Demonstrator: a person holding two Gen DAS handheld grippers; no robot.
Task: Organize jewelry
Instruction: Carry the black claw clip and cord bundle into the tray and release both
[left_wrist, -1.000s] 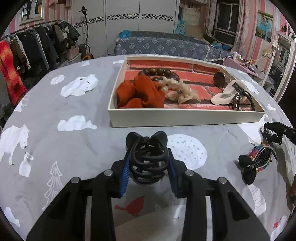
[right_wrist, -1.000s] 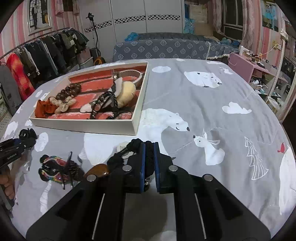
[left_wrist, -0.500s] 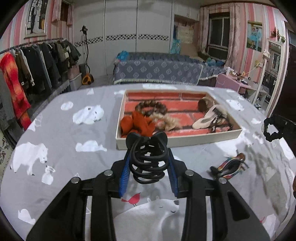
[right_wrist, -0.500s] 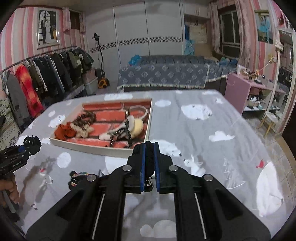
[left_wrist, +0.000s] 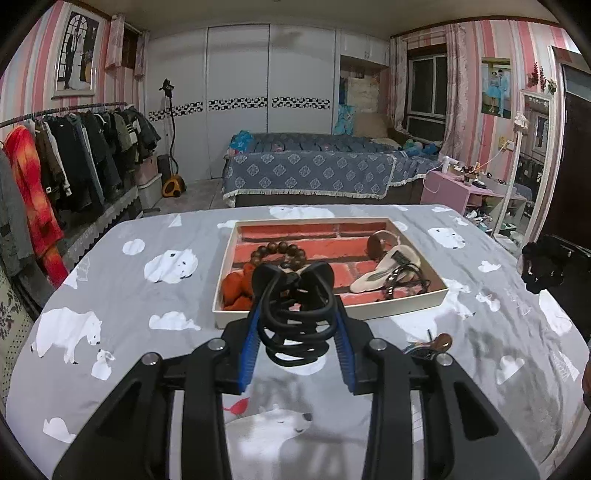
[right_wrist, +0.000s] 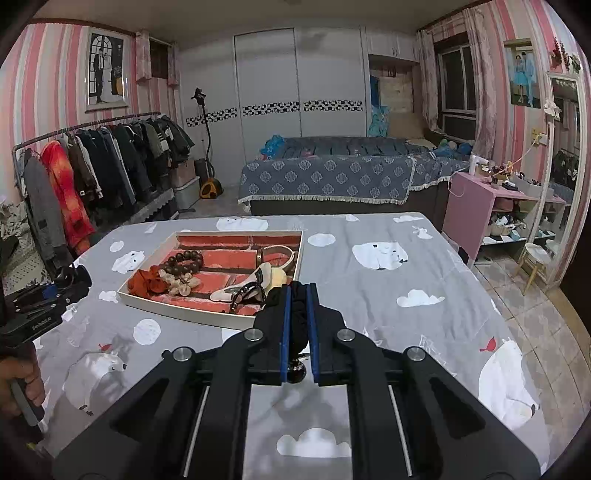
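Pinching a black claw clip (left_wrist: 295, 314), the left gripper (left_wrist: 297, 332) has its blue fingers (left_wrist: 249, 343) pressed on both sides of it, up off the tabletop (left_wrist: 122, 295). Right gripper (right_wrist: 298, 325): fingers nearly together, clamped on a dark fabric piece (right_wrist: 298, 314) w/ a small dark ball hanging below. Ahead of both, the tray (left_wrist: 332, 312) holds a bead bracelet (left_wrist: 280, 253), orange scrunchie (left_wrist: 236, 290), beige clip (left_wrist: 384, 267). Just right of the left fingers, another clip (left_wrist: 430, 343) lies on the tabletop.
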